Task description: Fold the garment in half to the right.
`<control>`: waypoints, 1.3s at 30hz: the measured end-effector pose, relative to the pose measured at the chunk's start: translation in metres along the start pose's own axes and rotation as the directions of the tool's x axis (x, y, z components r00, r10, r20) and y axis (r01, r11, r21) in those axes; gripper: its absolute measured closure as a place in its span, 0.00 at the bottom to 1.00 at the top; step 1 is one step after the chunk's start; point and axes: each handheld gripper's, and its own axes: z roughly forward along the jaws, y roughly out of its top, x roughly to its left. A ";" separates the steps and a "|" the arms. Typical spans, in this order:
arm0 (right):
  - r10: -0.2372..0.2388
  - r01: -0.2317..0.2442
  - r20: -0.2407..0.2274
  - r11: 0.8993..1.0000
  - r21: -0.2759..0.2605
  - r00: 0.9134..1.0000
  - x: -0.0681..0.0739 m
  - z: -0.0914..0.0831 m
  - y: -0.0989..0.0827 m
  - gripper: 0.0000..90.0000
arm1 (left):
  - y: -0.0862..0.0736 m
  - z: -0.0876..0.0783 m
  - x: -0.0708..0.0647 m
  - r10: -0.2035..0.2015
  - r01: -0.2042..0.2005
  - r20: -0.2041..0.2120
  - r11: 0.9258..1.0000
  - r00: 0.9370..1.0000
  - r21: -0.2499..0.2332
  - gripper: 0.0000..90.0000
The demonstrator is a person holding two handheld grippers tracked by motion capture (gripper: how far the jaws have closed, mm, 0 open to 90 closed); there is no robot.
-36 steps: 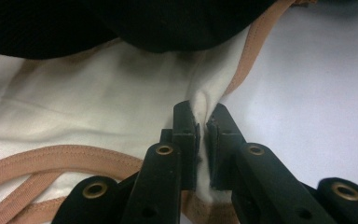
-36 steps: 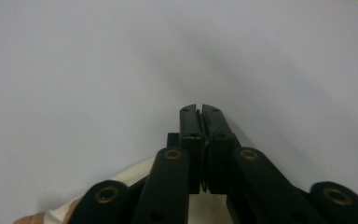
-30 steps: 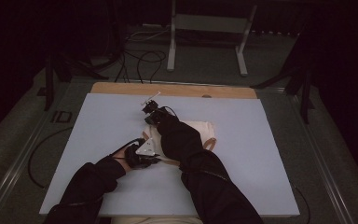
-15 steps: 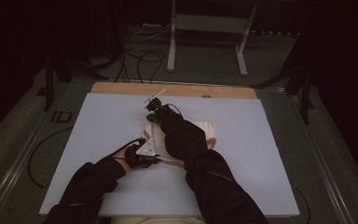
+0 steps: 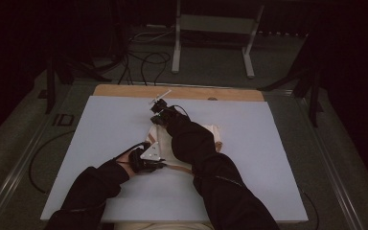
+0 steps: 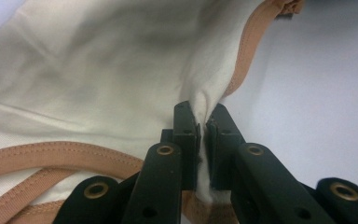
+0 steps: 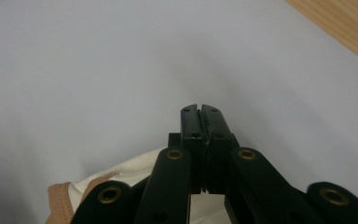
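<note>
Both fingers clamp the cream, tan-trimmed cloth garment (image 6: 98,79): left gripper (image 6: 204,122), right gripper (image 7: 200,112); folding looks barely begun.

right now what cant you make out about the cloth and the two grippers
- High view: most of the cream garment lies under the right forearm.
- Right gripper view: the right gripper is shut, and its own jaws hide whether cloth is pinched.
- Left gripper view: the left gripper pinches a fold; garment type unclear.

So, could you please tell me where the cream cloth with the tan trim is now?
The cream cloth with tan trim lies mid-table on the pale blue mat, pinched in the left claw.
</note>
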 end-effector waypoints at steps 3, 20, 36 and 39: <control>0.000 0.000 -0.003 1.000 -0.008 1.000 -0.001 -0.005 0.001 0.99 | 0.002 -0.002 0.000 -0.002 0.002 0.000 1.000 1.000 -0.006 0.94; 0.004 -0.004 0.009 0.999 -0.049 1.000 -0.009 -0.035 0.000 0.99 | 0.020 -0.009 -0.003 0.055 -0.055 0.004 0.998 0.998 0.020 0.94; 0.032 -0.031 0.016 0.994 -0.103 0.999 -0.017 -0.064 -0.005 0.99 | 0.045 -0.016 -0.005 0.117 -0.117 0.024 0.993 0.993 0.026 0.94; 0.040 -0.038 0.020 0.993 -0.113 0.999 -0.019 -0.070 -0.006 0.99 | 0.050 -0.016 -0.005 0.127 -0.128 0.028 0.991 0.991 0.029 0.94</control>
